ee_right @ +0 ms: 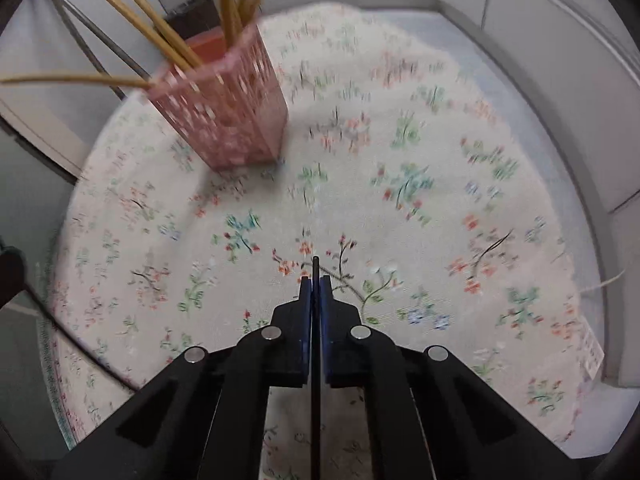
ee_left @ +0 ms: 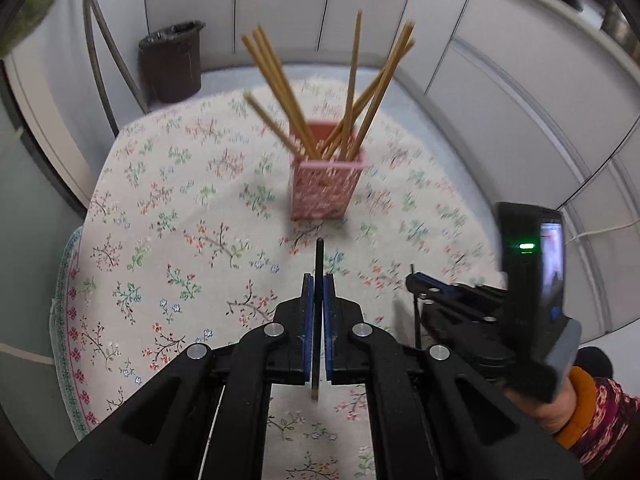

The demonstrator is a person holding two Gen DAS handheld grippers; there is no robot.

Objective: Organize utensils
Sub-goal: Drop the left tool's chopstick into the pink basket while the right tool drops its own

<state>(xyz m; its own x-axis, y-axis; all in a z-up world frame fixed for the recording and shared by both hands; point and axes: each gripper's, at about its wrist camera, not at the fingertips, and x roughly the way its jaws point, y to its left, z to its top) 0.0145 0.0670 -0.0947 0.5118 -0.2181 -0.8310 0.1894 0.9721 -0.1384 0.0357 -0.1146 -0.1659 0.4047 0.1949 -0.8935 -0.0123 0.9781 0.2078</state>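
Black chopstick (ee_left: 319, 264) pinched edge-on in the left tool (ee_left: 319, 280), jaws closed on it; another dark chopstick (ee_right: 315, 276) clamped the same way in the right tool (ee_right: 315, 282). Pink holder (ee_left: 326, 184) upright further out on the floral surface (ee_left: 168, 216), already bristling with splayed bamboo chopsticks (ee_left: 280, 84). Best done one tool at a time: tipped vertical, aimed at a gap, released only once inside the rim.

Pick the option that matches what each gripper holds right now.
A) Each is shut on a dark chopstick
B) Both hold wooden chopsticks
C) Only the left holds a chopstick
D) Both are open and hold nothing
A: a thin dark chopstick pokes out between the left gripper fingers, and another dark chopstick between the right gripper fingers.
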